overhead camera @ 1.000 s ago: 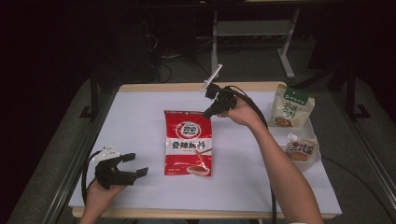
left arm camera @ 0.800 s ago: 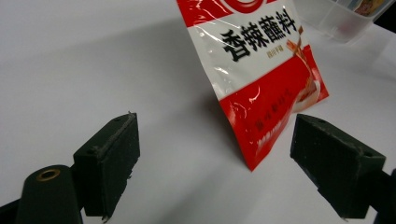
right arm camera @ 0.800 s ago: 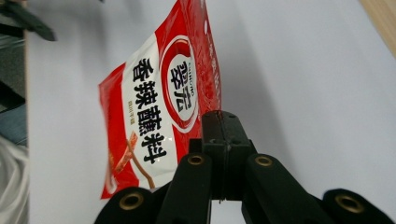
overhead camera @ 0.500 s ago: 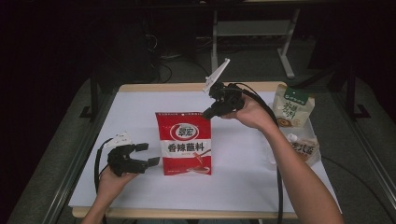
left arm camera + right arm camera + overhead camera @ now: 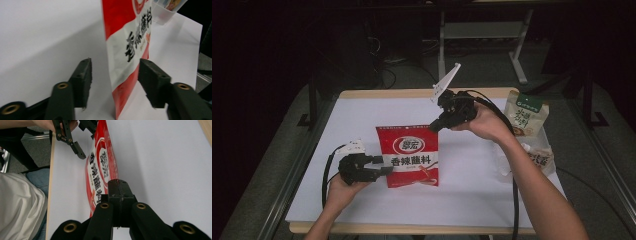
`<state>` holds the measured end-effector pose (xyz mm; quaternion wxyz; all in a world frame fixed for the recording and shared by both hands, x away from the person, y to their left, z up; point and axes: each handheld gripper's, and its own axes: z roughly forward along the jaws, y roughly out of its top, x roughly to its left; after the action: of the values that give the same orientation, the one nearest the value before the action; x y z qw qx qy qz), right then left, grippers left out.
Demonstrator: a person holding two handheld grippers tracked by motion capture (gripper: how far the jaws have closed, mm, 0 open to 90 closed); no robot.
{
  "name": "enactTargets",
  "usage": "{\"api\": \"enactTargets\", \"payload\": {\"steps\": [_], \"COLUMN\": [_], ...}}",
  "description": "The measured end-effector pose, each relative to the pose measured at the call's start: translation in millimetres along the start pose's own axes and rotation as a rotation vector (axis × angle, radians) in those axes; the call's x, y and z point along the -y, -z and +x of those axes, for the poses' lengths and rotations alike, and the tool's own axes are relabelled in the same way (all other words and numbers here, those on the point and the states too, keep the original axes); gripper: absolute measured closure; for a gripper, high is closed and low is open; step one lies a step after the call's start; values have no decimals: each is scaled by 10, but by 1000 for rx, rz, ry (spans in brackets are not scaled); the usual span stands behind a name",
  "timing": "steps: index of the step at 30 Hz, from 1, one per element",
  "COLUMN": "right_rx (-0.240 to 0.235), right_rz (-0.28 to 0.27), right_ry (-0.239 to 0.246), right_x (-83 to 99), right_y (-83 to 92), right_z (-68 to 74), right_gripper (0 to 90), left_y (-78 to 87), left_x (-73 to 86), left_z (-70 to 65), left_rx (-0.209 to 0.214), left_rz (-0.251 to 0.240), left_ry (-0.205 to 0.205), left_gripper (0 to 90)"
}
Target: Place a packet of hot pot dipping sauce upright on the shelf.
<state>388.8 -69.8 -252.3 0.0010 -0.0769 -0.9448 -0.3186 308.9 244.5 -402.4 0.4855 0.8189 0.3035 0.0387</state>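
Right gripper (image 5: 435, 125) clenched on top corner of red pouch (image 5: 414, 160), lifting it off table (image 5: 362, 107). Left gripper (image 5: 113, 75) jaws just been closing, astride lower edge, not yet pinching. Risk: pouch swings or slips from one-corner hold before left bites.

We see 2 snack pouches at the table's right edge: green-topped pouch (image 5: 526, 114), smaller pouch (image 5: 540, 159) nearer us.

One red sauce pouch (image 5: 412, 156) is seen standing on the one table (image 5: 362, 210). Two hand-held grippers are counted: the left hand-held gripper (image 5: 384, 170) at the pouch's lower left edge and the right hand-held gripper (image 5: 435, 126) at its top right corner. To the right of the pouch, one green-and-white packet (image 5: 525, 111) and one smaller packet (image 5: 542, 159) are counted, three packages in all.
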Motion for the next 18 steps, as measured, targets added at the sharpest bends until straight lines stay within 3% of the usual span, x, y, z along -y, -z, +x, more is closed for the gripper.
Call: {"api": "enactTargets", "payload": {"steps": [18], "right_rx": [14], "right_rz": [5], "right_ry": [2], "right_x": [0], "right_y": [-16], "right_z": [1], "right_gripper": [900], "left_y": [-14], "left_x": [-4], "left_z": [-11], "left_rx": [9], "left_rz": [5], "left_ry": [-22], "left_gripper": [587]}}
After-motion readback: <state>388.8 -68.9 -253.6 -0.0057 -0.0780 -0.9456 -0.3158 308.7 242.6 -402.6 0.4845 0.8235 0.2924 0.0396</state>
